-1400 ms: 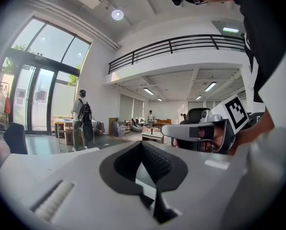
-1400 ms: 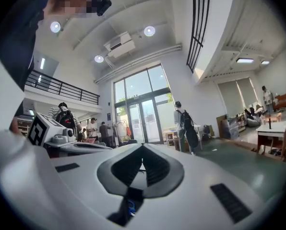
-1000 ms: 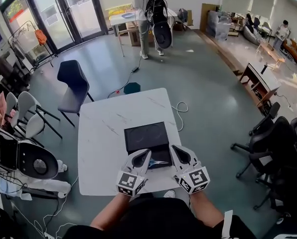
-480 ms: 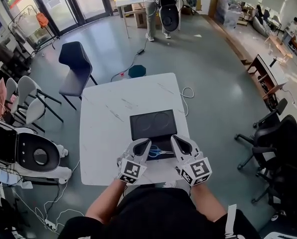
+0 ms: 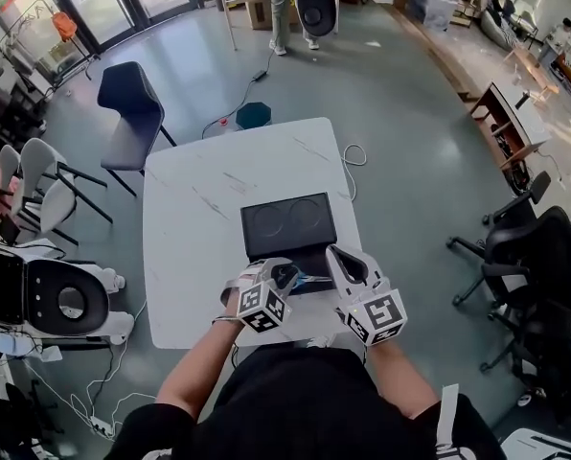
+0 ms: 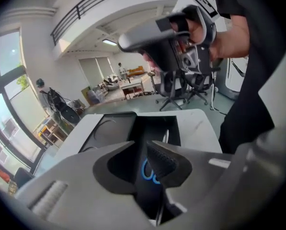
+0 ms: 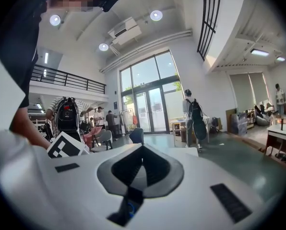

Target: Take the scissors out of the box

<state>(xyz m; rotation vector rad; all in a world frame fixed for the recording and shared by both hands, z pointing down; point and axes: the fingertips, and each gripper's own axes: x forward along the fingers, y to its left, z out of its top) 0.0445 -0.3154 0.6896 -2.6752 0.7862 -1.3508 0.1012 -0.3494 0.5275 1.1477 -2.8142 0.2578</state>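
Left tongs (image 5: pixel 287 276) opening, empty; right (image 5: pixel 338 257) closed

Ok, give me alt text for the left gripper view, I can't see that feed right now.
The left gripper, its jaws opening, hangs over an open black box on a white table. Blue-handled scissors inside the box show through the gap between the jaws, not gripped. The right gripper, held in a hand, fills the top of the picture.
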